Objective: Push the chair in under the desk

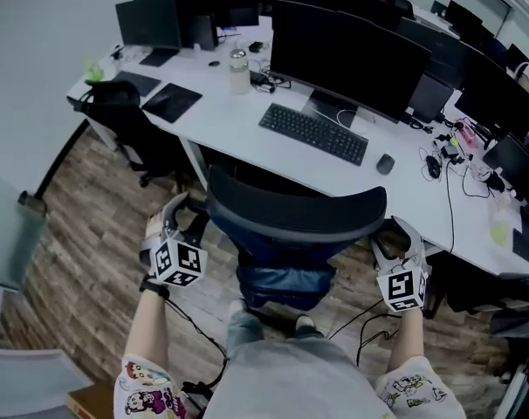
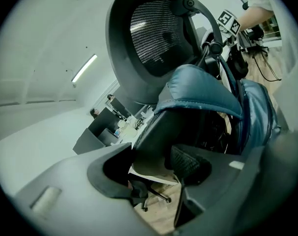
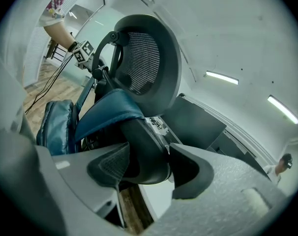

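Head view: left tool [image 1: 179, 212] and right tool [image 1: 395, 234] each clamped on an outer edge of the chair back [image 1: 295, 208], one per side. Chair sitting between the two tools, back already near the tabletop [image 1: 230, 125] edge just ahead of them, so probably not much travel left. Too hard a shove could bang the frame into that edge and rattle the keyboard [image 1: 313, 133] further ahead. Cables [image 1: 367, 326] trailing on the floor below the right tool, could snag a caster and slew the chair sideways. More open floor out past the left tool.

Left gripper view: left tool [image 2: 154, 166] biting the dark edge of the chair back [image 2: 154, 132], mesh headrest [image 2: 149, 38] above it, blue jacket [image 2: 203, 90] draped just to its right. Could drag or slide off mid-push.

Right gripper view: same story mirrored, right tool [image 3: 149, 168] gripping the chair back [image 3: 141, 141], jacket [image 3: 107, 109] on its left. Shallow rim grip, might slip with an uneven push.
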A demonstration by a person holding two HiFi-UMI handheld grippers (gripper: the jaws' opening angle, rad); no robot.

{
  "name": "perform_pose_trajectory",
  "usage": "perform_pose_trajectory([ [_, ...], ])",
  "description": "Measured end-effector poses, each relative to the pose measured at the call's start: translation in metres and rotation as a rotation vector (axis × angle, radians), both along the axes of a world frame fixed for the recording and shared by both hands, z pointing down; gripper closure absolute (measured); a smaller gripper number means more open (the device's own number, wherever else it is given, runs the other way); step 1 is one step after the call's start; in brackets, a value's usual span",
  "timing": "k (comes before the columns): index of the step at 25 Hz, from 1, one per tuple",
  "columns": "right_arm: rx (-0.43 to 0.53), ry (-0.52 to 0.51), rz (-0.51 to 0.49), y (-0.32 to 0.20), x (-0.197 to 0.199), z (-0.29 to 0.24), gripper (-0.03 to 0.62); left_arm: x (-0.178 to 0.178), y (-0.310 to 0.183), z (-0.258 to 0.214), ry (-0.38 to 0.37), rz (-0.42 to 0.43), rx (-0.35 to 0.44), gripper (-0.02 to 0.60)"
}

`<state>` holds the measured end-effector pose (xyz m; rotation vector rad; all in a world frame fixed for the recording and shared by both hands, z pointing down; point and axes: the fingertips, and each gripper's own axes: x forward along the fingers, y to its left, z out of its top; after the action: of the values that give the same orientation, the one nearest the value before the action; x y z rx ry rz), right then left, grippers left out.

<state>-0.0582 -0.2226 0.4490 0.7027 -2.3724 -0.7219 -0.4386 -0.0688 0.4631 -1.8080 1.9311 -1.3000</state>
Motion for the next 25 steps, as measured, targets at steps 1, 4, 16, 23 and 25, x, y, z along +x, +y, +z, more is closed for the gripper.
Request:
perform_pose_trajectory([
  [1,-0.001,-0.004,0.009,0.002,-0.004,0.000,0.344,-0.006,-0.003,0.000,-0.001,0.013,0.000,0.328],
  [4,0.001,-0.004,0.053,0.005,-0.014,-0.002,0.344,-0.023,-0.015,-0.002,-0.006,0.048,0.004,0.328],
  [16,0.014,-0.021,0.201,0.003,-0.036,0.000,0.342,-0.059,-0.076,-0.001,-0.010,0.203,0.017,0.328],
  [23,0.021,-0.021,0.291,-0.002,-0.047,0.001,0.342,-0.075,-0.109,-0.001,-0.011,0.276,0.017,0.328],
  [25,0.018,-0.020,0.310,-0.005,-0.049,0.001,0.342,-0.078,-0.118,-0.001,-0.011,0.294,0.019,0.328],
])
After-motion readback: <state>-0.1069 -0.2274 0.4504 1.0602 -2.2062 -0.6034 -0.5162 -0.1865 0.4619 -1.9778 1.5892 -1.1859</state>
